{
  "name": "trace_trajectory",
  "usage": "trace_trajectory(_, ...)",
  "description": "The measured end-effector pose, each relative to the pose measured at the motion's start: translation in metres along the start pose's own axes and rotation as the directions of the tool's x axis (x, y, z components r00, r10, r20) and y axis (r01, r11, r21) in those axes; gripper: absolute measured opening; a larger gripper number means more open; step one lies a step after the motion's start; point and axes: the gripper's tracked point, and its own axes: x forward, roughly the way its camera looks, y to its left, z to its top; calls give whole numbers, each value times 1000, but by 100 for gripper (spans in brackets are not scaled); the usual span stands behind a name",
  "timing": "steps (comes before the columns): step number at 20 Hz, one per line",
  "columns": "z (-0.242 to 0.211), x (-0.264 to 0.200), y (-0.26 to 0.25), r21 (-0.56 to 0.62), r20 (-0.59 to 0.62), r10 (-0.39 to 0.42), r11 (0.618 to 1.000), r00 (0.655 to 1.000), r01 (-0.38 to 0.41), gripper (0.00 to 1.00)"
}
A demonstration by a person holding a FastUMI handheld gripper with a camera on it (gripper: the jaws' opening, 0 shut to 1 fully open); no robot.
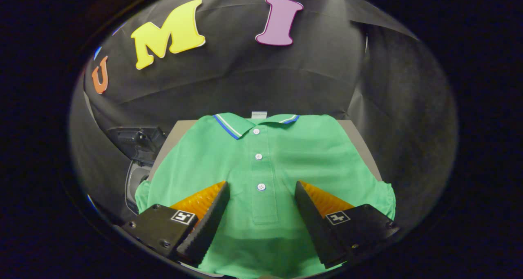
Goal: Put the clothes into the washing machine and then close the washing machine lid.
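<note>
Grey tabletop (359, 138) under black cloth wall (245, 74)

A black cloth wall (253, 79) hangs behind a flat grey table (359, 140). The cloth has folds. The light is dim around the table.

A green short-sleeved polo shirt (261, 164) lies flat on a grey table (176, 132), collar toward the far edge, sleeves hanging past the side edges. A dark washing machine (137, 156) stands off the table's left edge. The gripper (261, 189) hangs spread above the shirt's front.
</note>
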Motion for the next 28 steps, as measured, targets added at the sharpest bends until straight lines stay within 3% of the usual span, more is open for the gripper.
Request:
trace_trajectory(8, -2, -1, 2, -39, -24, 21, 999, 999, -22, 89)
trace_trajectory(10, -1, -4, 0, -27, -19, 18, 999, 1000, -18, 80)
trace_trajectory(17, -1, -5, -2, 2, -39, 22, 1000, 999, -22, 20)
trace_trajectory(21, -4, -10, 1, -24, 7, 3, 1000, 1000, -3, 8)
trace_trajectory(23, -6, -14, 1, -37, 43, -4, 999, 999, 6, 7)
trace_trajectory(28, -8, -33, 13, 72, 139, 14, 997, 990, -24, 6)
